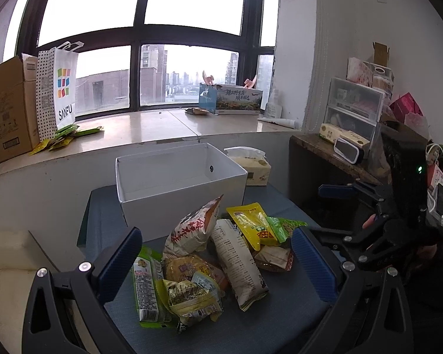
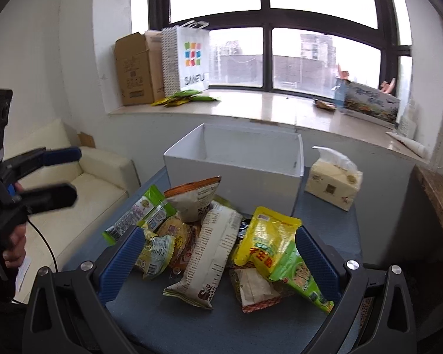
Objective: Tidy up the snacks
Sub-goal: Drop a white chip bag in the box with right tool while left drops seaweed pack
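Observation:
A pile of snack packets (image 1: 209,262) lies on a blue-grey table (image 1: 280,324), in front of an open white box (image 1: 177,183). The pile holds a long white packet (image 1: 239,262), a yellow pouch (image 1: 251,224) and a green packet (image 1: 144,283). My left gripper (image 1: 218,253) is open above the pile, holding nothing. In the right wrist view the pile (image 2: 215,244) and the box (image 2: 236,159) show again. My right gripper (image 2: 218,253) is open over the pile, holding nothing. The left gripper (image 2: 65,174) shows at the left there.
A tissue pack (image 1: 255,166) stands right of the box. A windowsill behind holds a cardboard box (image 1: 10,109), a shopping bag (image 1: 59,91) and a printed carton (image 1: 236,98). A cluttered side shelf (image 1: 354,124) stands at the right, a cream sofa (image 2: 73,183) at the left.

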Available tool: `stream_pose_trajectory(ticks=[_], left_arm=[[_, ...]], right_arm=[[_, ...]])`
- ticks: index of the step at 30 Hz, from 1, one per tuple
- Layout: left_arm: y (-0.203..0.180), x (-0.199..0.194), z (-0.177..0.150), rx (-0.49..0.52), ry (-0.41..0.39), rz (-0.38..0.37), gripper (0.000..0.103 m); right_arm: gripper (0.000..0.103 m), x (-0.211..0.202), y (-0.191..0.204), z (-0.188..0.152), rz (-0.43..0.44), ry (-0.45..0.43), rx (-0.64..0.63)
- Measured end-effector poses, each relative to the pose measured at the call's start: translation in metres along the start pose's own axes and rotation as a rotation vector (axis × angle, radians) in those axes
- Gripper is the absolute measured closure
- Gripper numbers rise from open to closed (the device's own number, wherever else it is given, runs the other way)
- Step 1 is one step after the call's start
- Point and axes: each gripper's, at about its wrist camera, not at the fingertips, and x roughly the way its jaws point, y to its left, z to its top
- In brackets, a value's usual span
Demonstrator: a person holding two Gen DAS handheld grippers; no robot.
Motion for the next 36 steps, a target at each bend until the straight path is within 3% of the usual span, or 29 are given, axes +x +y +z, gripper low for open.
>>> stream_pose_trajectory(ticks=[7, 11, 15, 17, 19, 20, 21, 24, 28, 36], left_arm=[[0.031, -0.009, -0.009, -0.075, -0.043, 0.046, 0.0], [0.049, -0.006, -0.019, -0.133, -0.032, 0.041, 0.0], [0.061, -0.005, -0.032, -0.149, -0.038, 0.069, 0.0], [0.065, -0.002, -0.035, -0.159, 0.0, 0.05, 0.0], [0.068, 0.003, -0.037, -0.171, 0.027, 0.045, 0.0], [0.069, 0.005, -0.039, -0.176, 0.034, 0.043, 0.0], [0.07, 0.006, -0.04, -0.183, 0.04, 0.038, 0.0], [0.075, 0.012, -0.046, -0.214, 0.069, 0.012, 0.0], [0.088, 0.026, -0.055, -0.275, 0.12, -0.041, 0.0], [0.129, 0.089, -0.075, -0.436, 0.288, -0.08, 0.0]], right_arm=[[0.0, 0.07, 0.014, 0.003, 0.079, 0.047, -0.129], [0.0, 0.118, 0.018, 0.009, 0.14, 0.081, -0.132], [0.001, 0.153, 0.021, 0.014, 0.143, 0.097, -0.126], [0.007, 0.166, 0.021, 0.018, 0.153, 0.086, -0.107], [0.042, 0.174, 0.019, 0.021, 0.178, 0.087, -0.085], [0.044, 0.179, 0.019, 0.021, 0.182, 0.103, -0.081], [0.052, 0.182, 0.019, 0.022, 0.178, 0.114, -0.088], [0.059, 0.176, 0.016, 0.024, 0.183, 0.091, -0.073], [0.06, 0.152, 0.005, 0.031, 0.228, 0.03, -0.008], [0.06, 0.064, -0.018, 0.051, 0.227, -0.151, 0.071]])
